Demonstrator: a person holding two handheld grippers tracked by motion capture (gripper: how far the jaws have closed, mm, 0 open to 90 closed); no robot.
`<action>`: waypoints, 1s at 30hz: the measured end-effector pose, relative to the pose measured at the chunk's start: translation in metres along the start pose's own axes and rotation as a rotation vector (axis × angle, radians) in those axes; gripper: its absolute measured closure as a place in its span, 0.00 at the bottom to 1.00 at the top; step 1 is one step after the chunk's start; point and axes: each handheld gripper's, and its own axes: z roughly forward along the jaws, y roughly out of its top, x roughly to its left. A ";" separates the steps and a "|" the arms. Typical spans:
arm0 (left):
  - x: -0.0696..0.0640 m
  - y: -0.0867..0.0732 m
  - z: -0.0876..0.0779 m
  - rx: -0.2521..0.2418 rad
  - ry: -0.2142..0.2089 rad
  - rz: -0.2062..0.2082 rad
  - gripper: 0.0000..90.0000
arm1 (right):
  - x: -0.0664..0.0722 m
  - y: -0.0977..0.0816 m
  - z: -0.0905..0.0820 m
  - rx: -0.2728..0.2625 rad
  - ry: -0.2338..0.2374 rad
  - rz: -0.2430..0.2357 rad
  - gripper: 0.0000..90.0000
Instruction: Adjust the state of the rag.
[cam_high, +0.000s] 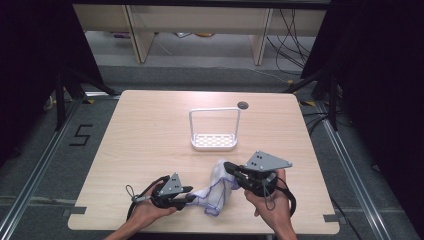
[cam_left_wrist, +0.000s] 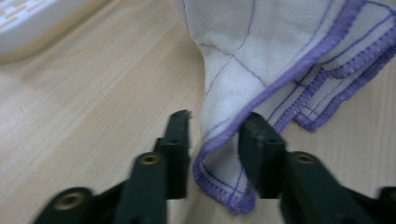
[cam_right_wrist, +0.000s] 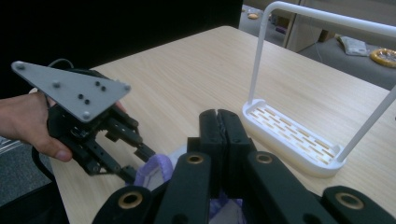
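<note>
A white cloth (cam_high: 216, 189) with purple stitched edging lies bunched near the table's front edge, between the two grippers. My right gripper (cam_high: 228, 167) is shut on the cloth's upper part and holds it lifted off the wood; in the right gripper view its jaws (cam_right_wrist: 217, 119) press together, with purple hem (cam_right_wrist: 152, 171) showing beneath. My left gripper (cam_high: 191, 196) is open at the cloth's lower left corner. In the left gripper view a hemmed corner of the cloth (cam_left_wrist: 261, 51) hangs between the spread jaws of this gripper (cam_left_wrist: 217, 140). The right gripper view shows the left gripper (cam_right_wrist: 136, 163) held in a hand.
A white slotted rack (cam_high: 214, 142) with a tall hoop handle stands at the table's middle, beyond the cloth; its base (cam_right_wrist: 289, 130) is close on the right in the right gripper view. A dark cable hole (cam_high: 243, 105) sits near the far edge. Bare wood surrounds the rack.
</note>
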 end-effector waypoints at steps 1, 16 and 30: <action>0.003 0.000 -0.004 -0.009 0.000 0.010 0.88 | -0.001 -0.001 0.000 0.001 0.005 0.025 1.00; 0.013 0.036 -0.091 -0.131 0.027 0.020 0.98 | -0.007 -0.014 -0.023 0.014 0.009 0.057 1.00; 0.044 0.063 -0.139 -0.173 0.044 -0.050 0.98 | 0.013 -0.002 -0.030 -0.020 0.083 0.051 1.00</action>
